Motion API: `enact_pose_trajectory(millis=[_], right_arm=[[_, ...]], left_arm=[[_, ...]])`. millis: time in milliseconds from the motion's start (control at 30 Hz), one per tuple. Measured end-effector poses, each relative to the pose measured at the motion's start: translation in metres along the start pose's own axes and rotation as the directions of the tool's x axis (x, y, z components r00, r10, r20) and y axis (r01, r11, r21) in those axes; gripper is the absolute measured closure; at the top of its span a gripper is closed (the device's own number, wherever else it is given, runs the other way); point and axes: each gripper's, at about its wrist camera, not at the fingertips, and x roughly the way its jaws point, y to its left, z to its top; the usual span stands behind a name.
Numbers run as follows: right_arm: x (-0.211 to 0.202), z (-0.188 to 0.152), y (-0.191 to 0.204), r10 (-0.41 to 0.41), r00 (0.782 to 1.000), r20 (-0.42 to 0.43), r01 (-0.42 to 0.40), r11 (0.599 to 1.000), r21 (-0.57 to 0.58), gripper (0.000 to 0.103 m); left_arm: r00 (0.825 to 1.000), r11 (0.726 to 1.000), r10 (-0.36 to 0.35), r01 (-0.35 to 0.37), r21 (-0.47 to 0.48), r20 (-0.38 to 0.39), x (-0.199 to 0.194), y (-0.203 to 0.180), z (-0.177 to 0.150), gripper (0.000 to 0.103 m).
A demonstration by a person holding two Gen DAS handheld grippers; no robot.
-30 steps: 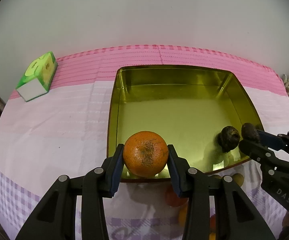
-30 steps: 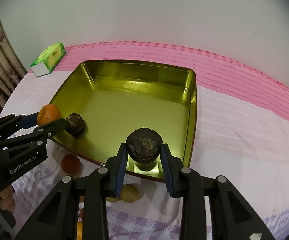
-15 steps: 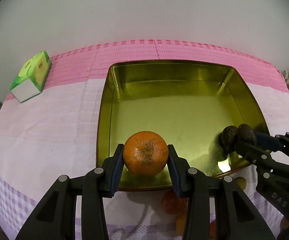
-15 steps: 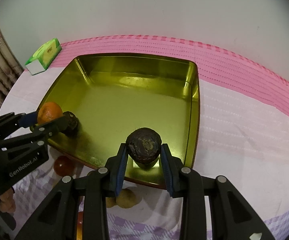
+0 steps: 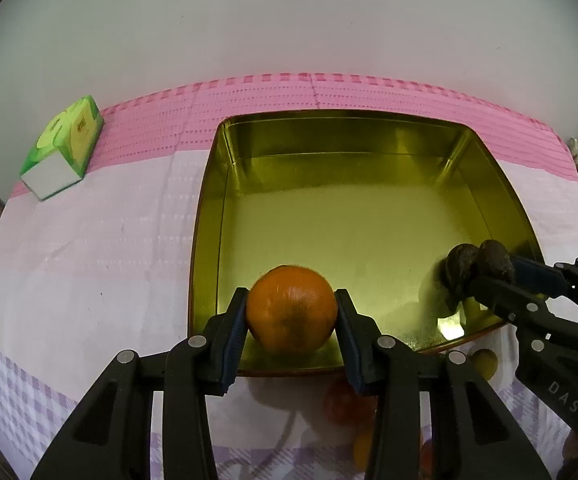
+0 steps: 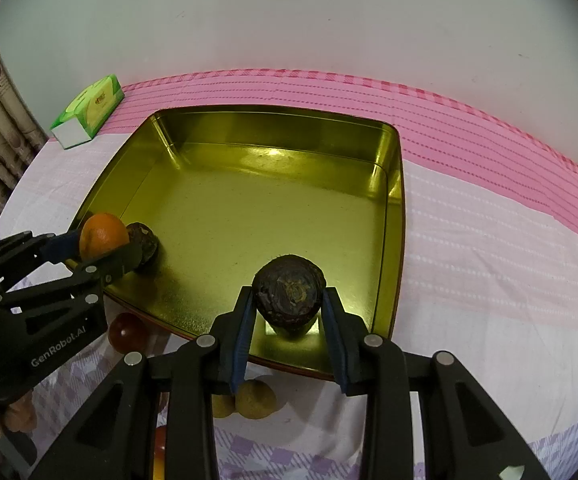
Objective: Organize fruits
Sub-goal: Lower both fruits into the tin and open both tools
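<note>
Left tongs (image 5: 291, 312) grip orange (image 5: 291, 309) (near rim) over roomy tray (image 5: 205, 216).

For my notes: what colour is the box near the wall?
The box is green with a white end, clearest in the right wrist view.

The right claw (image 6: 289, 316) grips a dark wrinkled fruit (image 6: 290, 291) over the gold tray (image 6: 393, 216); the left claw (image 6: 107, 250) holds an orange (image 6: 103, 238) beside 1 more dark fruit (image 6: 145, 242).
</note>
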Motion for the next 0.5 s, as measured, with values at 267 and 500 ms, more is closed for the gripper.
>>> enact_pose_trajectory(millis=[267, 500], right_arm=[[-0.002, 0.003, -0.001, 0.003, 1.000, 0.007, -0.003, 1.000, 0.007, 0.067], [-0.010, 0.006, 0.001, 0.005, 1.000, 0.028, -0.005, 1.000, 0.007, 0.065]], left_arm=[[1.000, 1.000, 0.014, -0.014, -0.022, -0.005, 0.000, 0.006, 0.001, 0.059], [1.000, 1.000, 0.010, -0.010, -0.022, 0.016, -0.011, 0.007, 0.004, 0.056]])
